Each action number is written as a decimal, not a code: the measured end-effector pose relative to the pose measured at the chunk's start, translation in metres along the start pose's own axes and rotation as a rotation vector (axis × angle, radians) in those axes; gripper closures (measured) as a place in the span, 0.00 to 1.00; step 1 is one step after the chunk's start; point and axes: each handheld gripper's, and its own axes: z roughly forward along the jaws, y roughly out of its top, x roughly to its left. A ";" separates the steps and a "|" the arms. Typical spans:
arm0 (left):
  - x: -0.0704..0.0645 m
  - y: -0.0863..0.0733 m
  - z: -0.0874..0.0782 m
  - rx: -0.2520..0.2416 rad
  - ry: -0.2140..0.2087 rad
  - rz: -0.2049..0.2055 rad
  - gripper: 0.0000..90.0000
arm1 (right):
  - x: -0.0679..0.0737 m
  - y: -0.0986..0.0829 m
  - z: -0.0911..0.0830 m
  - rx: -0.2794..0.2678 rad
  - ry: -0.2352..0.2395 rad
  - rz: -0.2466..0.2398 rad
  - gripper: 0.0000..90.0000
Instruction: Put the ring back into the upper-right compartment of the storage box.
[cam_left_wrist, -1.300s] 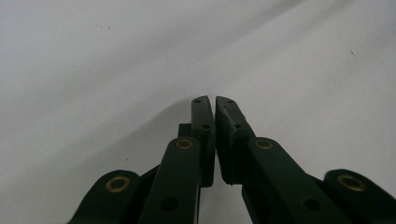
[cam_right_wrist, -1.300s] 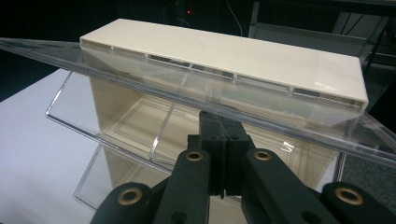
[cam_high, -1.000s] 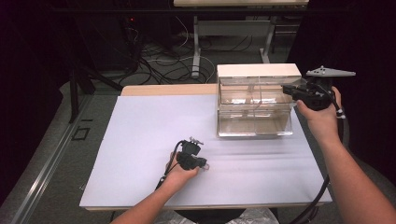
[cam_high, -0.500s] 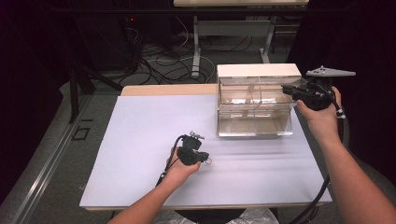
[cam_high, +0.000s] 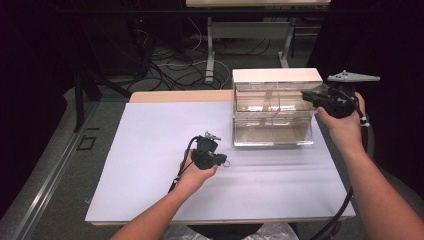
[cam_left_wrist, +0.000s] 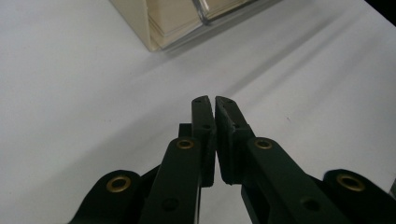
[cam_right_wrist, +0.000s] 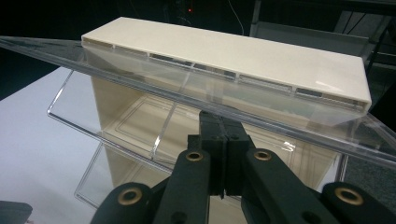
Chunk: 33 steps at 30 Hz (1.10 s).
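A cream cabinet (cam_high: 277, 75) with two clear tilt-out bins stands at the back right of the white table sheet (cam_high: 145, 135). Its upper bin (cam_high: 270, 102) is tipped outward. My right gripper (cam_high: 306, 95) is at that bin's right end. In the right gripper view the right gripper (cam_right_wrist: 219, 116) is shut, with the clear rim (cam_right_wrist: 140, 84) crossing right at its tips. The lower bin (cam_high: 272, 132) also leans out. My left gripper (cam_high: 225, 161) hovers low over the sheet, in front of and left of the cabinet. In the left gripper view the left gripper (cam_left_wrist: 215, 100) is shut on nothing.
A strip of bare wooden tabletop (cam_high: 175, 96) shows behind the sheet. Cables (cam_high: 170, 60) and table legs lie on the dark floor beyond. The cabinet's near corner (cam_left_wrist: 163, 18) sits ahead of the left jaws. Open sheet spreads to the left and front.
The left hand and its gripper have crept a little forward, toward the cabinet. The right gripper holds its place at the upper bin.
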 end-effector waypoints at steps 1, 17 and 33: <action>0.000 0.002 -0.001 0.000 0.000 0.010 0.97 | 0.000 0.000 0.000 0.000 0.000 0.000 1.00; -0.016 0.035 -0.013 -0.068 -0.020 0.028 0.97 | 0.000 0.000 0.001 -0.001 0.000 -0.001 1.00; -0.033 0.065 -0.015 -0.113 -0.048 0.062 0.97 | 0.000 0.000 0.001 -0.001 0.001 0.001 1.00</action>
